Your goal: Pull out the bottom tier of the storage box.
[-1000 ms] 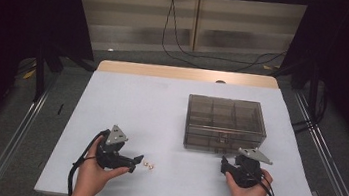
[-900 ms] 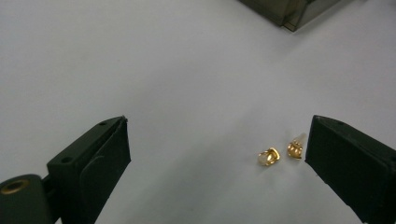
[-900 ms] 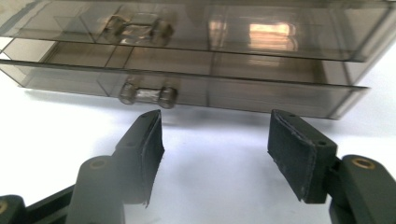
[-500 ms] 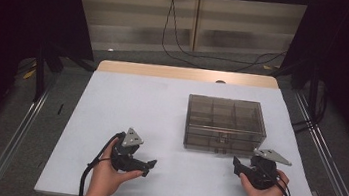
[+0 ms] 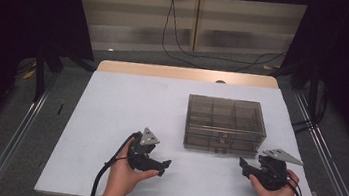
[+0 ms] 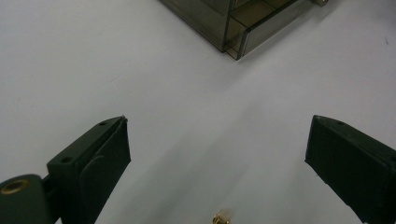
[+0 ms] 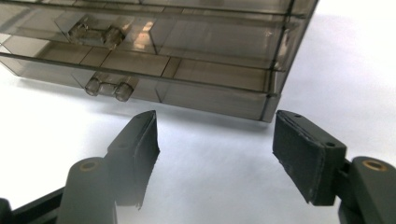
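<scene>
On the white table [image 5: 111,100], the person's left hand [image 5: 125,175] came in from the bottom edge of the high view and held the left gripper [image 5: 167,164] low over the tabletop, its jaws pointing toward the right and its cable trailing back beside the wrist. In the left gripper view those jaws stood spread wide with nothing pinched between them, and a small brass-coloured piece [image 6: 222,218] lay on the table between them, close to the camera and too blurred to say what it was. Beyond it in the same view a corner of the smoky clear drawer box [image 6: 224,23] showed, with a drawer standing a little way out of its front. In the high view the drawer box [image 5: 224,124] sat on the right half of the table, divided into compartments, its front with the small clear handles facing the person. Just right of the box's near corner was the right gripper [image 5: 242,163], held in the right hand [image 5: 276,193] with its jaws pointing left toward the box front and its grey plate on top. Its jaws had just been opening and stood spread apart with nothing between them. In the right gripper view they hovered just short of the lower drawer's front [image 7: 210,93], near the box's corner, with the two drawer handles [image 7: 109,86] off to the left, apart from both pads.
</scene>
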